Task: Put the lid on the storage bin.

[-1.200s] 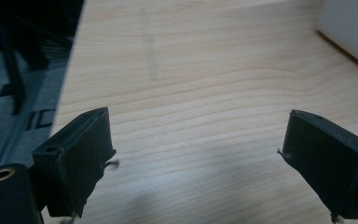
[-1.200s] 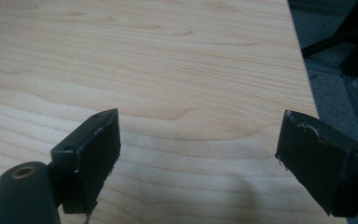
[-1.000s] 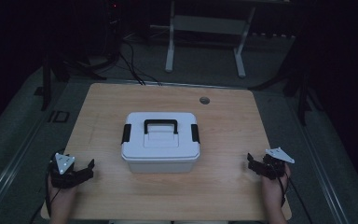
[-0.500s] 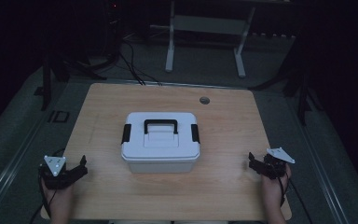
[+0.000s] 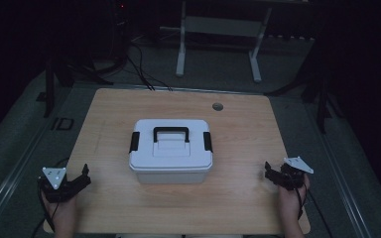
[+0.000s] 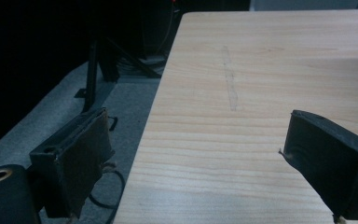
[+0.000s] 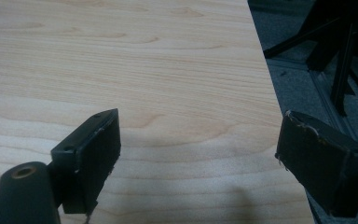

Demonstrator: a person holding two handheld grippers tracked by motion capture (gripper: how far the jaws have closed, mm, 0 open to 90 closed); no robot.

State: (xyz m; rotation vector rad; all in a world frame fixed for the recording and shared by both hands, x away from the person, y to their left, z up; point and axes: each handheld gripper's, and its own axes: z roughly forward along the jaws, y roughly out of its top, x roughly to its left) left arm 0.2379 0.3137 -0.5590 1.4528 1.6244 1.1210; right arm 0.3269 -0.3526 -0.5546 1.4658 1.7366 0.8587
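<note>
So, a white storage box (image 5: 171,151) sits pretty much dead center on the wooden counter (image 5: 238,198), lid on, with a black carry handle (image 5: 171,133) lying across the top and a black latch (image 5: 134,142) on each short end. Nothing is touching it.

Left gripper (image 5: 77,181) is down around 8 o'clock from the box, right at the counter's left edge and well apart from the box. In the left gripper view its jaws are spread wide with nothing between them, just bare wood, and one jaw hangs out past the edge over the grey floor (image 6: 116,98).

Right gripper (image 5: 273,173) is at roughly 4 o'clock from the box, near the right edge, also well apart from it. Its jaws are wide apart too and holding nothing; the right gripper view has wood grain between them and the counter's edge running under the outer jaw.

Small round hole (image 5: 218,106) in the counter at about 1 o'clock from the box, toward the far side.
</note>
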